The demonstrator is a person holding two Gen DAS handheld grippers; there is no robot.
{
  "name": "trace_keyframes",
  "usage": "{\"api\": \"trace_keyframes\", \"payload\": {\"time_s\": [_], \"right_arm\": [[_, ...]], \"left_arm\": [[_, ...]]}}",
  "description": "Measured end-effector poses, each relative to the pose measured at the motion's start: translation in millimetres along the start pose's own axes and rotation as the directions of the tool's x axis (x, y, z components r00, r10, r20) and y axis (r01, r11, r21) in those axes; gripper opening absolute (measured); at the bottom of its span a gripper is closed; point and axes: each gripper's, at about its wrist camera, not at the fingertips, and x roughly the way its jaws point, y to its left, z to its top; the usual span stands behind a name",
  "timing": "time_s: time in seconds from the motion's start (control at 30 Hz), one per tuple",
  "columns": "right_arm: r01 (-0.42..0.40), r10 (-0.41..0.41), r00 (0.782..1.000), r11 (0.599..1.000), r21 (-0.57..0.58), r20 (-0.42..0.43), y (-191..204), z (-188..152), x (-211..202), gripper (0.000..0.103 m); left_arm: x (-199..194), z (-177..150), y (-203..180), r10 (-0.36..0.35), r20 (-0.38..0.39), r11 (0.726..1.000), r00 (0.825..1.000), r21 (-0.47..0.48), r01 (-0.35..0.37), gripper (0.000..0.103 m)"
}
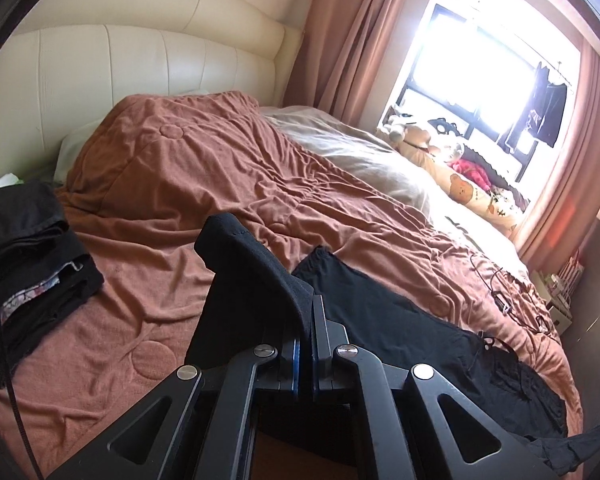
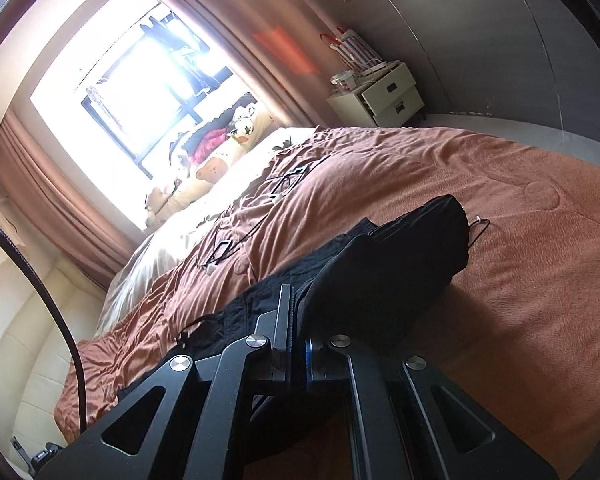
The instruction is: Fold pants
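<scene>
A pair of black pants (image 1: 412,336) lies spread over the rust-brown blanket (image 1: 204,184) on the bed. My left gripper (image 1: 310,312) is shut on one edge of the pants, and the pinched cloth drapes over its left finger, lifted off the bed. In the right wrist view my right gripper (image 2: 296,320) is shut on another part of the black pants (image 2: 400,264), with a bunched fold hanging over its right finger. A drawstring loop (image 2: 478,226) sticks out of that bunch.
A stack of folded dark clothes (image 1: 32,264) sits at the bed's left edge. Black cords (image 2: 256,216) lie on the blanket toward the window. Soft toys (image 1: 460,168) line the window sill. A cream headboard (image 1: 140,60) stands at the far end, and a white nightstand (image 2: 384,96) stands beyond the bed.
</scene>
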Motion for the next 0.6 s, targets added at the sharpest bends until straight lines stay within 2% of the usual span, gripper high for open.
{"api": "trace_keyframes", "payload": {"time_s": [0.37, 0.6], "right_arm": [[0.039, -0.039, 0.999, 0.999, 0.022, 0.003, 13.4, 15.2, 53.7, 0.001], [0.094, -0.094, 0.995, 0.995, 0.034, -0.014, 23.3, 26.3, 93.4, 0.001]], "left_arm": [[78.3, 24.3, -29.0, 0.013, -0.049, 0.999, 0.999, 0.039, -0.011, 0.004], [138.0, 36.3, -49.1, 0.019, -0.108, 0.997, 0.994, 0.076, -0.011, 0.004]]}}
